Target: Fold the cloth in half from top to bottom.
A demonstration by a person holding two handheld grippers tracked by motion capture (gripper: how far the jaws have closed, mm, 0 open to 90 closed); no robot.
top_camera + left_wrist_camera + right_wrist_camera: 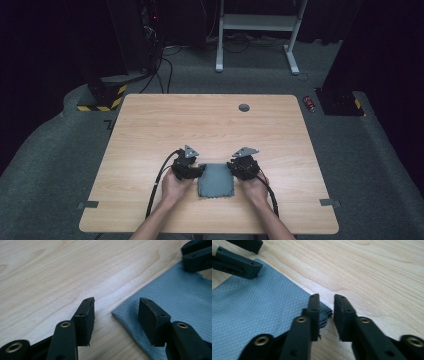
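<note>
While both tools sit low at the far corners of the grey cloth (pixel 216 180), each straddles one corner. At the left tool (pixel 116 306), the corner tip lies just inside the gap, nearer the right-hand jaw; its jaws stand apart, gripping nothing. At the right tool (pixel 326 305), the gap is narrow, with the rumpled corner just behind the left-hand jaw and no firm pinch visible. Beyond both, the cloth lies flat on the surface (pixel 200 125), spanning between the tools.
</note>
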